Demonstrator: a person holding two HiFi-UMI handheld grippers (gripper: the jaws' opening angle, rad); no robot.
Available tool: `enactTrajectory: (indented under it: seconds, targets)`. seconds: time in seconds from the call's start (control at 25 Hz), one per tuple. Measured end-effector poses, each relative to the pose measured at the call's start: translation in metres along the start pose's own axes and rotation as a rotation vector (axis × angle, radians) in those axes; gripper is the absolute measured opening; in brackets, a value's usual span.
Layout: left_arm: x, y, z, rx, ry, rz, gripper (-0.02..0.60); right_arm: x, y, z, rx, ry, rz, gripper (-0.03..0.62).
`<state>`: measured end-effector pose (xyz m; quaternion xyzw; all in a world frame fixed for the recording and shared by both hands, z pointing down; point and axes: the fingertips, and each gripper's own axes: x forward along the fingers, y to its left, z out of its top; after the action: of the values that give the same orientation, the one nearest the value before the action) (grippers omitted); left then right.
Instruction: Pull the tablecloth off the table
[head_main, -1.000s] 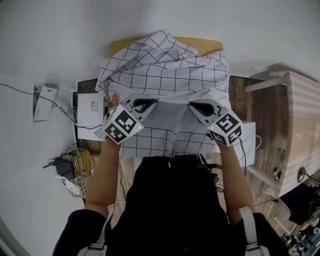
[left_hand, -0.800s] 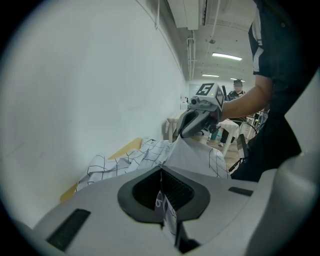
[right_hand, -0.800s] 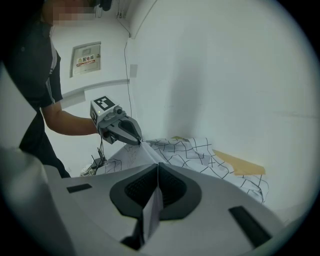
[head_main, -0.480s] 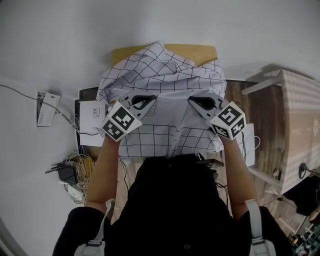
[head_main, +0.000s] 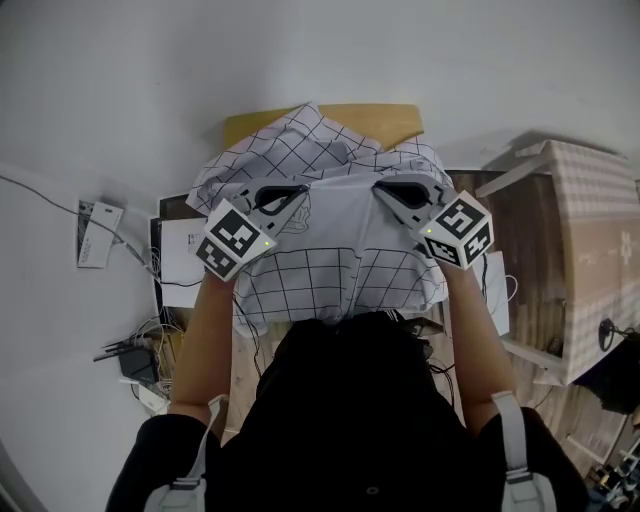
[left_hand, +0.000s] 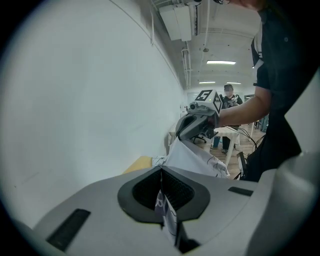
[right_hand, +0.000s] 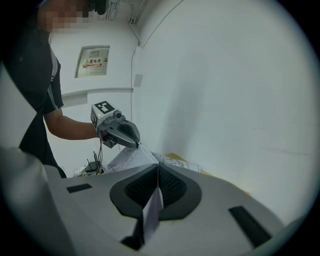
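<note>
A white tablecloth with a black grid lies bunched on a small yellow wooden table. Its near part hangs down in front of the person. My left gripper is shut on the cloth's edge, which shows as a pinched fold between the jaws. My right gripper is shut on the same edge further right, with a cloth strip caught in its jaws. The stretch of cloth between the two grippers is taut. Each gripper sees the other: right gripper, left gripper.
A white wall stands close behind the table. A tangle of cables and a power adapter lies on the floor at left, beside a white box and a paper. A pale table stands at right.
Both grippers have held their grip and drawn the cloth's near edge up and toward the person. The cloth has gathered tighter, and more of the table's far edge shows.
</note>
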<state>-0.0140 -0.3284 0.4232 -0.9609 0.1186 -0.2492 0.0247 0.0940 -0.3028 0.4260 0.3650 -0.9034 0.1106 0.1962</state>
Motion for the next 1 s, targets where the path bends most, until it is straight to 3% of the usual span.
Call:
enactTrajectory:
  seconds: [1.0]
  targets:
    - [-0.077, -0.021, 0.091, 0.185, -0.170, 0.062, 0.013, -0.065, 0.046, 0.097, -0.099, -0.147, -0.125, 0.021]
